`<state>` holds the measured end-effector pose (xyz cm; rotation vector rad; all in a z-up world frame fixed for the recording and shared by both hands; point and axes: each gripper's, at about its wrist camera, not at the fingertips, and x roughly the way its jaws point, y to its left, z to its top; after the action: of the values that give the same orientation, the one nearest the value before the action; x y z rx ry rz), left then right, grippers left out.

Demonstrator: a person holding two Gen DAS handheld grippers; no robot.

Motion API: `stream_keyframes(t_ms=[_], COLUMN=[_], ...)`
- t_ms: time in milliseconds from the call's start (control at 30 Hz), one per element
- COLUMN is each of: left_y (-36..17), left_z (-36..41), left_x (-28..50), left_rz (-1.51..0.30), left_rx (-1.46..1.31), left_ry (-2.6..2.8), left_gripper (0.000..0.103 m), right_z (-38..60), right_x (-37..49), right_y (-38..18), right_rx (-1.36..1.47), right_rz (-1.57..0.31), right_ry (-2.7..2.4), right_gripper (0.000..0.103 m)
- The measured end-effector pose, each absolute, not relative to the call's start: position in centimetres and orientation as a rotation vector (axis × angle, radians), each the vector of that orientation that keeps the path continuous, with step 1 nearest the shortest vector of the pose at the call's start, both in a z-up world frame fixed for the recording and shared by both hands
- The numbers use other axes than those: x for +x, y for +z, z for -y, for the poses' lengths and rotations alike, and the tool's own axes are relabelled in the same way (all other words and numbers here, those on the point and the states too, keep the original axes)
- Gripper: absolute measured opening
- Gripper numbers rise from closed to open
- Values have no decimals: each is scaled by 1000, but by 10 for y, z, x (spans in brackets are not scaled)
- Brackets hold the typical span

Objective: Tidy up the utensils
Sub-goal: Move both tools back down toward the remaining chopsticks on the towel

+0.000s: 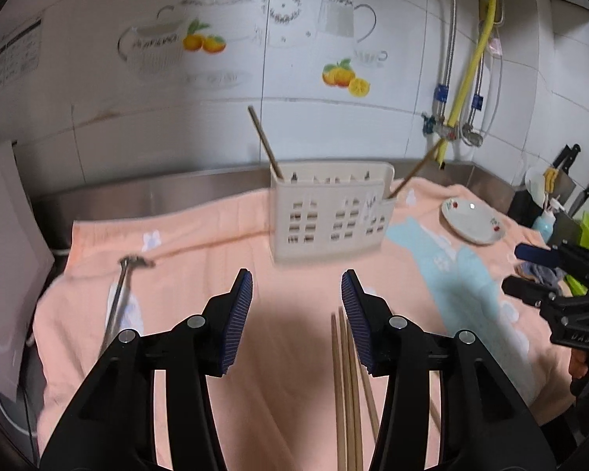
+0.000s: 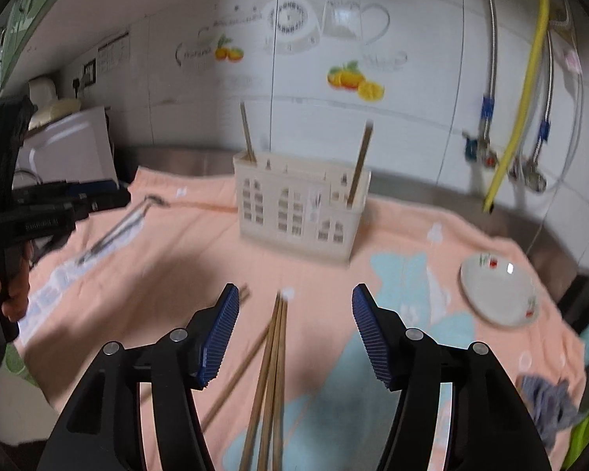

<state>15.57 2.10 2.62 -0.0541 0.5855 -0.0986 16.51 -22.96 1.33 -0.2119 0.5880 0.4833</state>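
Right gripper (image 2: 295, 333) jaws released, straddling loose chopsticks (image 2: 273, 373) at lower centre, positioned for pickup. Left gripper (image 1: 297, 318) likewise released, empty. Holder (image 2: 300, 212) at centre frame already contains two upright chopsticks.

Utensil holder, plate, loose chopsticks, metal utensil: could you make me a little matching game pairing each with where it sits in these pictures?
Things:
1. utensil holder
2. plate
3. loose chopsticks
4. metal utensil

Places:
A. flat on the towel, between the open fingers of the right gripper
B. on the towel's left side, lying apart from the rest
C. upright near the tiled wall, a chopstick standing at each end
D. on the towel's right side, empty

Pairs: 1-C, 2-D, 3-A, 4-B
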Motion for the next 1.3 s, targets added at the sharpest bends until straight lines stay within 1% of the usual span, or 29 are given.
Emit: stream_keyframes(t_ms=[167,267,333,400,433,500,600,667,833,900,933,1000,1133,1267,1300], left_y=[7,-3,-10,-17,-21,-29,-37,-44,-57,-60,-63,-67,-77,-87,-89], left_z=[-22,-21,-21,-19,-18,-17,-15,-14,-10,-9,-8,-7,-3,3,4], left_x=[143,136,132,129,127,124,121,118,111,109,108,106,105,106,106], left_rz=[-617,-634,-649,-663,-672,-689,-710,-724,-758,-766,-773,-784,-811,-837,-843], left_rx=[-60,-60,-64,-62,-60,-61,-69,-73,-66,-61,-61,-60,-60,-56,-52], left_ry=[-107,-109,-119,-124,-129,-135,-143,-150,-174,-178,-184,-194,-213,-229,-234], left_gripper=[48,48,48,48,48,48,48,48,48,48,48,47,38,34,31], right_z=[236,241,243,247,248,252,253,253,251,250,250,251,248,247,248], right_x=[148,141,137,134,133,131,129,127,127,127,128,128,126,126,126], right_y=[-23,-43,-55,-66,-70,-78,-88,-94,-104,-108,-109,-111,-111,-117,-116], right_rx=[-230,-238,-242,-238,-239,-245,-246,-249,-262,-270,-271,-269,-279,-297,-292], right_rz=[-652,-694,-724,-751,-758,-773,-798,-812,-838,-847,-851,-856,-858,-865,-865], right_ry=[472,470,469,470,468,455,454,458,467,465,466,471,484,482,480], right_gripper=[58,55,47,44,41,40,32,30,19,18,16,16,13,11,10])
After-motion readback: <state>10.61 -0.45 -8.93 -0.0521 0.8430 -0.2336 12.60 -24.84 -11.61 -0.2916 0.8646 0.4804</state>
